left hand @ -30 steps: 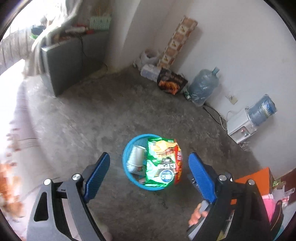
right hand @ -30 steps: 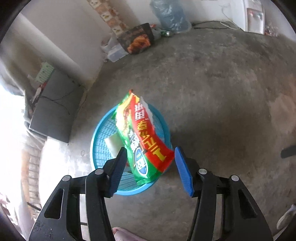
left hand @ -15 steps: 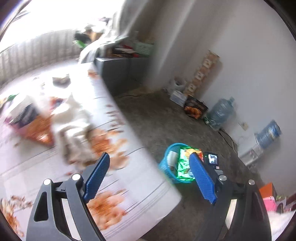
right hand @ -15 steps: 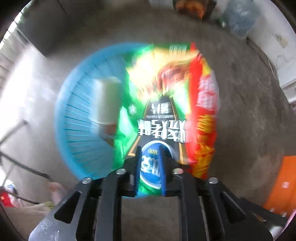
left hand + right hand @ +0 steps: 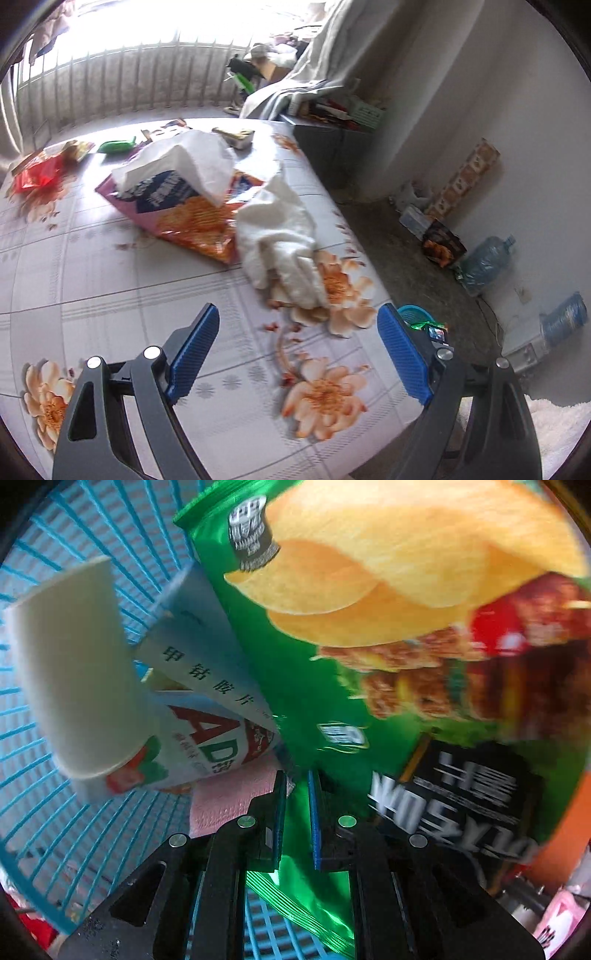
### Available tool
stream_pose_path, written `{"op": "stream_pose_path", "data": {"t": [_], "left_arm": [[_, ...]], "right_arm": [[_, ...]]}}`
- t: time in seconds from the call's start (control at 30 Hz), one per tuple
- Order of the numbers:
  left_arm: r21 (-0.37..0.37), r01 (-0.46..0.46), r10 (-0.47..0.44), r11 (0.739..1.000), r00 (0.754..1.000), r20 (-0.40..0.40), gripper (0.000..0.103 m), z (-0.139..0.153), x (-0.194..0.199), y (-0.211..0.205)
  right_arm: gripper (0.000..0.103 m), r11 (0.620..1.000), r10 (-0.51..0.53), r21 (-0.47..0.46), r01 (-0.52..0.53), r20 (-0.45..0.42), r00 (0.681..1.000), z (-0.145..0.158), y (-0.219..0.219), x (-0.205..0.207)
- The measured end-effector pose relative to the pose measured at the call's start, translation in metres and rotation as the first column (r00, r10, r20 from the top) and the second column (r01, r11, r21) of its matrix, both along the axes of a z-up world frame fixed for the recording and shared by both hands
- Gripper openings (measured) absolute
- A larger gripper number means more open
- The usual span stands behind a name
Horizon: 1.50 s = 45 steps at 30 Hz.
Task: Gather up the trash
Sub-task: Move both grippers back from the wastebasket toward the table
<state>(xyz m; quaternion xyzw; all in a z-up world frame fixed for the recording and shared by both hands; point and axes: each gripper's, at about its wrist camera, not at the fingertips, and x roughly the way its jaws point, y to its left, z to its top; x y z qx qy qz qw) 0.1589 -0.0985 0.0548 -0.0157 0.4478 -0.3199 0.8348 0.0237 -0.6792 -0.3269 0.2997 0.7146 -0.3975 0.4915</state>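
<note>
Jaws wide over floral tablecloth (image 5: 110, 266), littered.

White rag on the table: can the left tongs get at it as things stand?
Probably yes. The left tongs are open above the table, and the rag lies ahead of them with only bare tablecloth between. The snack bag sits beside it, not in the path.

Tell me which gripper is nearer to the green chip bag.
Right. The right gripper has its fingers closed on the green chip bag in the blue basket. The left gripper is open over the table, away from it.
</note>
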Motion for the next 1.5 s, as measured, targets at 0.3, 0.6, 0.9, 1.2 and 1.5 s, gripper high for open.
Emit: {"op": "stream_pose_path", "data": {"t": [0.3,0.6,0.9,1.2,1.5], "left_arm": [[-0.027,-0.01,0.01,1.0,1.0,-0.007,0.085,-0.002,0.002,0.014],[-0.063,0.037,-0.035,0.997,0.999,0.026,0.085,0.008,-0.015,0.017],[-0.087,0.02,-0.019,0.996,1.0,0.021,0.085,0.009,-0.017,0.035],[-0.085,-0.004,0.005,0.996,1.0,0.014,0.085,0.009,-0.016,0.044],[-0.09,0.005,-0.004,0.996,1.0,0.011,0.085,0.007,-0.016,0.038]], "right_arm": [[0.038,0.998,0.056,-0.036,-0.048,0.279,0.959,0.062,0.029,0.002],[0.051,0.984,0.082,-0.173,0.031,0.609,0.789,0.19,0.059,-0.054],[0.082,0.888,-0.286,-0.077,0.453,0.679,0.676,0.163,0.0,-0.142],[0.065,0.838,-0.483,0.197,0.508,0.699,0.527,0.119,0.014,-0.165],[0.006,0.922,-0.286,-0.02,0.388,0.64,0.713,0.137,0.02,-0.148]]}}
